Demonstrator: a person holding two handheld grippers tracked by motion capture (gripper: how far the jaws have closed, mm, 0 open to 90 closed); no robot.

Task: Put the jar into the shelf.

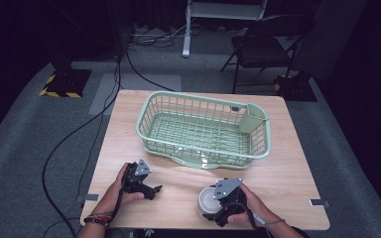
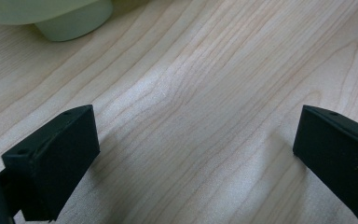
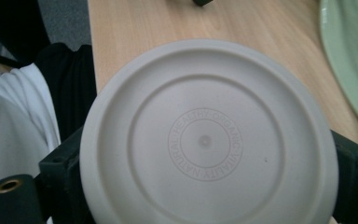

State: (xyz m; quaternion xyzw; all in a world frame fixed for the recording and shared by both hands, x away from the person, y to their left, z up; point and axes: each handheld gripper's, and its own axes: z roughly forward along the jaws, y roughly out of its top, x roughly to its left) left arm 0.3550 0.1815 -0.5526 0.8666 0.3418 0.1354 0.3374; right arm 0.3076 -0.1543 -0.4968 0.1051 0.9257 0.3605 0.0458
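White bowl (image 3: 205, 140) sits clamped by its rim in my right gripper (image 1: 224, 201), near the table (image 1: 287, 163) edge; grip looks shallow, so it may slip. Left gripper (image 1: 144, 184) gapes, empty.

We see a light wooden table (image 1: 287, 168) standing on grey carpet (image 1: 25, 148); toward its far side rests a pale green wire basket (image 1: 203, 130) with a solid pocket (image 1: 254, 119) at its right end; black cables (image 1: 92, 129) trail over the carpet to the table's left. Beyond the table we find a dark folding chair (image 1: 265, 42), a white frame leg (image 1: 186, 29), and a black base with yellow-striped edges (image 1: 65, 83) at far left; small grey tape tabs (image 1: 319, 203) mark the table's near edge.
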